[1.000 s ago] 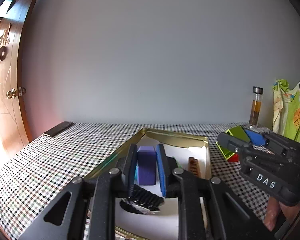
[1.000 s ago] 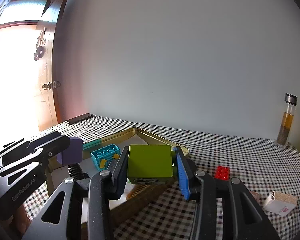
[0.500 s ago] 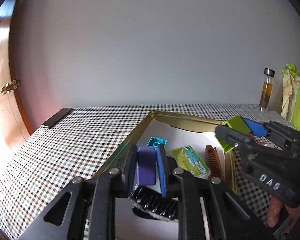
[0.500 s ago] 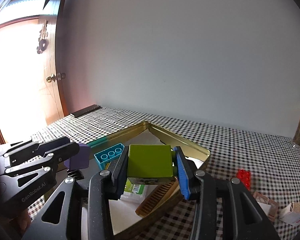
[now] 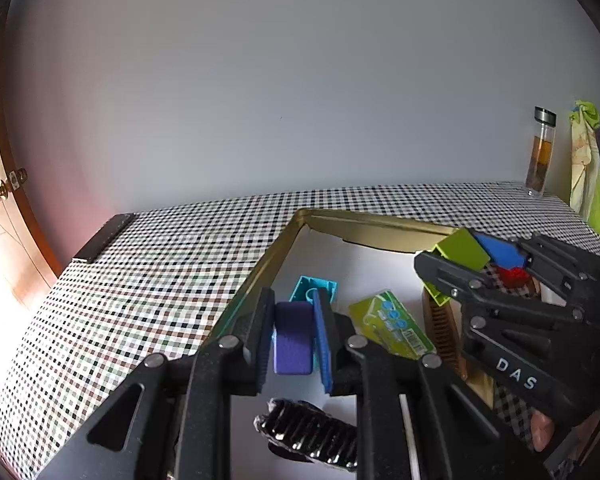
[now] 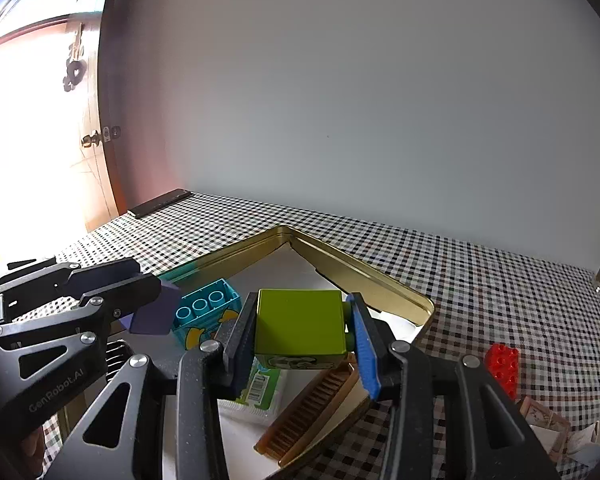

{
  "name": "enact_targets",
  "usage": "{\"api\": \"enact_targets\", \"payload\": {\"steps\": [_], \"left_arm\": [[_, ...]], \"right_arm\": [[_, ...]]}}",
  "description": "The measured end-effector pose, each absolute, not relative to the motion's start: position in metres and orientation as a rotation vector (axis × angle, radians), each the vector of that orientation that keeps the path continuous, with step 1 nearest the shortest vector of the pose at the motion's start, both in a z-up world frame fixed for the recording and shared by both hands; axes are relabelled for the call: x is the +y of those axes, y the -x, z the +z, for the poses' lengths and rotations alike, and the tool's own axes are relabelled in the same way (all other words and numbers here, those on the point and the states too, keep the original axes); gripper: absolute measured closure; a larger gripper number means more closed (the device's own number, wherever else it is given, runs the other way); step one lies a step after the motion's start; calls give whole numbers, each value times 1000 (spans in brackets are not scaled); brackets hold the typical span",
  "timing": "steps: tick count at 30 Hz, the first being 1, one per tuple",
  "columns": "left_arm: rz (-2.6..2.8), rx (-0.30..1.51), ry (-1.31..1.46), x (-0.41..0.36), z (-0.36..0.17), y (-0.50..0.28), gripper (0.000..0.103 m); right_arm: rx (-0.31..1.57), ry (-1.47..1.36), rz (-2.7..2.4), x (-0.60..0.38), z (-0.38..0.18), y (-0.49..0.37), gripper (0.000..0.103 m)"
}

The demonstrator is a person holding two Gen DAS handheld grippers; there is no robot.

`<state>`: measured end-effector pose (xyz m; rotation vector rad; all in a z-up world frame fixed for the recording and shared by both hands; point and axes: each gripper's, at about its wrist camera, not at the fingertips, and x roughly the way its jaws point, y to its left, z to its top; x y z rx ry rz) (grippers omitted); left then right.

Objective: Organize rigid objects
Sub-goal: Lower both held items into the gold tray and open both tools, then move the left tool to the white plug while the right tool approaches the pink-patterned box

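My left gripper (image 5: 294, 338) is shut on a purple block (image 5: 293, 336) over the left side of a gold tin tray (image 5: 364, 226). From the right wrist the same gripper (image 6: 156, 304) shows at the left with the purple block (image 6: 152, 316) in it. My right gripper (image 6: 302, 330) is shut on a lime green block (image 6: 300, 326) above the tray (image 6: 364, 276); the left wrist view shows it at the right (image 5: 466, 258), block (image 5: 462, 248) between its pads. In the tray lie a teal brick (image 6: 204, 308), a green card (image 5: 392, 328), a brown comb (image 6: 312, 412) and a black hair clip (image 5: 308, 434).
A red brick (image 6: 502, 364) and small paper boxes (image 6: 548, 428) lie on the checked tablecloth right of the tray. A glass bottle (image 5: 540, 152) stands at the far right by a green cloth (image 5: 586, 160). A dark flat bar (image 5: 102, 238) rests at the table's far left corner.
Both grippers have moved forward over the tray and tipped down, each still holding its block. More of the tray floor and its contents now show.
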<state>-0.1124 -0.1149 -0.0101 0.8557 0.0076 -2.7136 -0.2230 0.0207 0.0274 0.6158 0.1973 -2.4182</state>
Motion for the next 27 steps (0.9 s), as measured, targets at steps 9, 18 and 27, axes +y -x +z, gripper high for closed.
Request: {"api": "enact_targets", "payload": {"steps": [9, 18, 27], "left_arm": [[-2651, -3, -831, -117, -10, 114, 53], [-2627, 14, -717, -109, -5, 97, 1], [-2671, 65, -638, -76, 4, 84, 1]], "right_arm": [[181, -652, -2373, 13, 24, 225, 43], [58, -625, -2441, 40, 30, 223, 25], [29, -605, -2534, 78, 31, 212, 21]]}}
